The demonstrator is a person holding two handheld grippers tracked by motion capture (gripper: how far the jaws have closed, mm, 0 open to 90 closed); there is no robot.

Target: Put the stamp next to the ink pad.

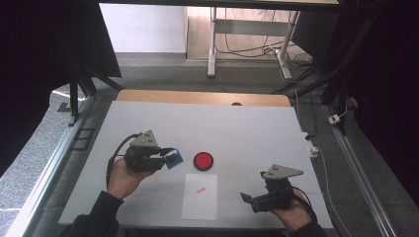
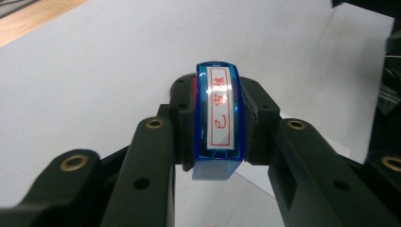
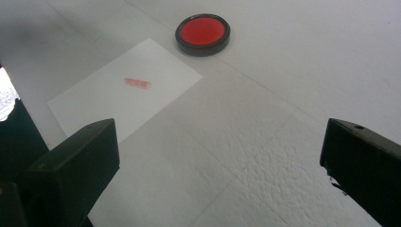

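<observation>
**Stamp clamped in left gripper beside ink pad**

The blue stamp is held in the left gripper, whose jaws are clamped on its two long sides. In the left gripper view its white label with red characters faces the camera. The stamp is seen raised above the white surface, just left of the red ink pad.

The ink pad, round with a black rim, is taken as the landmark. A sheet of white paper lies flat just on the person's side of it, bearing a small red imprint near its upper half.

The right gripper is held well to the right of the pad, toward the person. Its jaws stand wide apart with nothing between them.
</observation>
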